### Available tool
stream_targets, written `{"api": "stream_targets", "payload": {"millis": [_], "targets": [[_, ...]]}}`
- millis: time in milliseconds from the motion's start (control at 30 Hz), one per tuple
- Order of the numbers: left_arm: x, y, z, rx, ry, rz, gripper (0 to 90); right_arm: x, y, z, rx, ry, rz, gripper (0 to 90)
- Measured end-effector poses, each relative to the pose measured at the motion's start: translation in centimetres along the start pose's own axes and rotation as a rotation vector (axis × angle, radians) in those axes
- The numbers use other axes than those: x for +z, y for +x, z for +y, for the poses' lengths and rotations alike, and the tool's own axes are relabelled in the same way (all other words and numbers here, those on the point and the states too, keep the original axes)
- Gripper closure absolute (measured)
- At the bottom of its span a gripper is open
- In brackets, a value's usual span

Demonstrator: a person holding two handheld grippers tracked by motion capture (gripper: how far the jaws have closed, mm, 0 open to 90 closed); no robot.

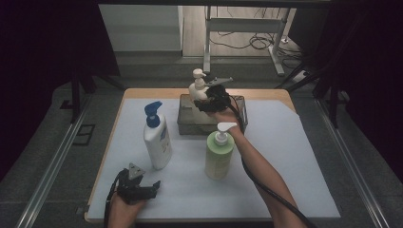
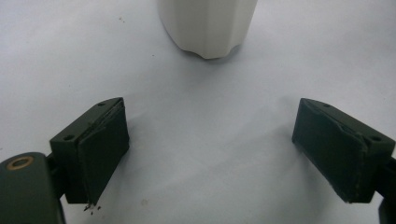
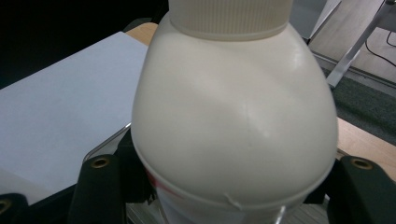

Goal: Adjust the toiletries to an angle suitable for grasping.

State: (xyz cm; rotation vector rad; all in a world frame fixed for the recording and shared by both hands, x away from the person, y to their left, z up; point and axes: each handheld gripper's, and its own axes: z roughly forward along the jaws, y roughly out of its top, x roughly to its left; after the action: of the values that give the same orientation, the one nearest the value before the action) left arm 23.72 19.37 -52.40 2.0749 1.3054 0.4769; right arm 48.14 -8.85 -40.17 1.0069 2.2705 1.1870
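right gripper (image 1: 209, 102): clamped on cream pump bottle (image 1: 198, 88), over metal tray (image 1: 187, 124) at worktop's far edge, for placing | left gripper (image 1: 142, 190): jaws apart, idle, near edge

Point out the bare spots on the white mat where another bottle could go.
Free: the right side of the white mat, beyond the green bottle; the far-left corner, left of the metal tray; the near strip between the forearms. Crowded: the middle, where the blue-capped bottle, green bottle and tray cluster, with the right hand-held gripper holding the cream bottle over the tray.
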Motion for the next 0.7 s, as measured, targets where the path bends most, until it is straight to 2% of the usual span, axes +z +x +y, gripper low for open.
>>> {"api": "stream_targets", "payload": {"millis": [533, 700], "targets": [[0.0, 0.0, 0.0, 0.000, 0.000, 0.000, 10.6, -0.9, -0.6, -1.9, 0.006, 0.033, 0.014, 36.4], [0.0, 0.0, 0.0, 0.001, 0.000, 0.000, 10.6, -1.1, -0.9, -2.3, 0.004, 0.029, 0.020, 35.7]]}}
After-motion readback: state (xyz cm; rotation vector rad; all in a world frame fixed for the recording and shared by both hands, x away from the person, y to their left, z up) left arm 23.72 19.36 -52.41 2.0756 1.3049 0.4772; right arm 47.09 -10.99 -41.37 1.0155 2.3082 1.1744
